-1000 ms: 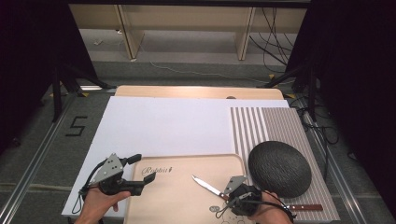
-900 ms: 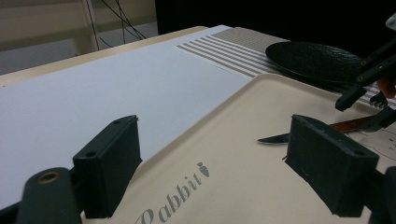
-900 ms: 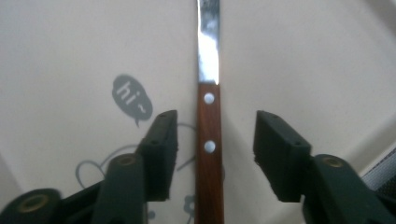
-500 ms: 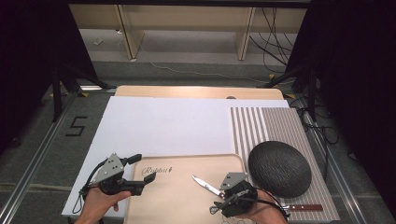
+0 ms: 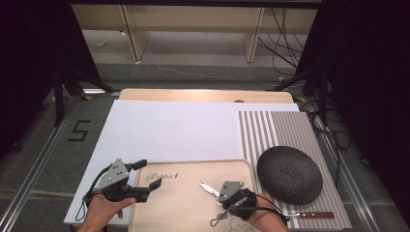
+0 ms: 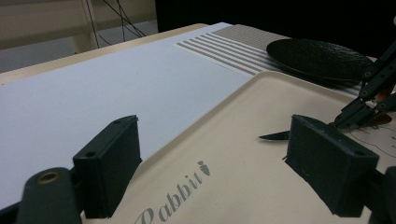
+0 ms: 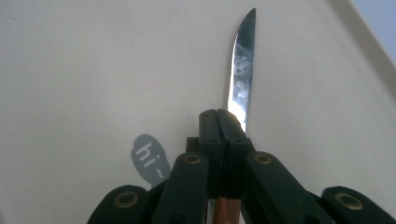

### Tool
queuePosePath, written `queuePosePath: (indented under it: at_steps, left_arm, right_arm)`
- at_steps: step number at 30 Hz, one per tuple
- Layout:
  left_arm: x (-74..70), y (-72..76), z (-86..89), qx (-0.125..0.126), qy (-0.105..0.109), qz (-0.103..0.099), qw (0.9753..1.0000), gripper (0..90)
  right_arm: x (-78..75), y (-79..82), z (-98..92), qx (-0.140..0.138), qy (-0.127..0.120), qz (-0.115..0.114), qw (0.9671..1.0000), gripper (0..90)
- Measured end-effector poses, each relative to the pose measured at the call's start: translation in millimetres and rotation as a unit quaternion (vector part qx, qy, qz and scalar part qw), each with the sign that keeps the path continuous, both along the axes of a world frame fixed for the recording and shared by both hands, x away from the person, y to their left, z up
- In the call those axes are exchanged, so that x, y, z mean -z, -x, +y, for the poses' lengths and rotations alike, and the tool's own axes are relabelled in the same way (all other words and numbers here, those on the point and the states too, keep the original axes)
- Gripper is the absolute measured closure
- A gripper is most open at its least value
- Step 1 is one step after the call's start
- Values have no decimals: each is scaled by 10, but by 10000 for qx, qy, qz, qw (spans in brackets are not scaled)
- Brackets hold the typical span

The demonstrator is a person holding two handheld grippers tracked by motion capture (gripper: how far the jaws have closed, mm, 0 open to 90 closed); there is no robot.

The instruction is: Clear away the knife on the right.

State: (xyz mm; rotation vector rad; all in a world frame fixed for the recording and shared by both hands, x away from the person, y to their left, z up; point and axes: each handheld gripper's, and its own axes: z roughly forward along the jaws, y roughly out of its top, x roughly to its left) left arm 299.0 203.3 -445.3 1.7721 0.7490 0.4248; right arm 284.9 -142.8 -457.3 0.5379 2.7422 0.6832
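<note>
Over the tray (image 5: 183, 212), the right gripper (image 5: 220, 189) has its fingers clamped on a knife (image 7: 242, 70), the left gripper's (image 5: 145, 175) fingers apart, nothing yet cut.

Two knives (image 5: 209, 188) — perhaps; one plate (image 5: 289, 174).

Even overhead light, dark surroundings; glare on knife blade (image 7: 243, 70); near fingers (image 6: 109, 163) blurred.
</note>
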Motion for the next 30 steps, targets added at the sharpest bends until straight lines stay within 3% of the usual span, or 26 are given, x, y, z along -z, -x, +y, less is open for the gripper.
queuePosePath:
  at_steps: [5, 14, 30]
  left_arm:
    - [-1, 0, 1, 0, 0, 2, 10000, 171]
    - [-6, -3, 13, 32, 0, -30, 10000, 171]
    - [-15, 8, 16, -1, -5, -33, 10000, 171]
  right_arm:
    - [54, -7, 52, -40, 141, 78, 9999, 900]
    - [98, -33, 57, -37, 251, 9, 9997, 900]
    - [83, -52, -131, 329, 386, 39, 9987, 900]
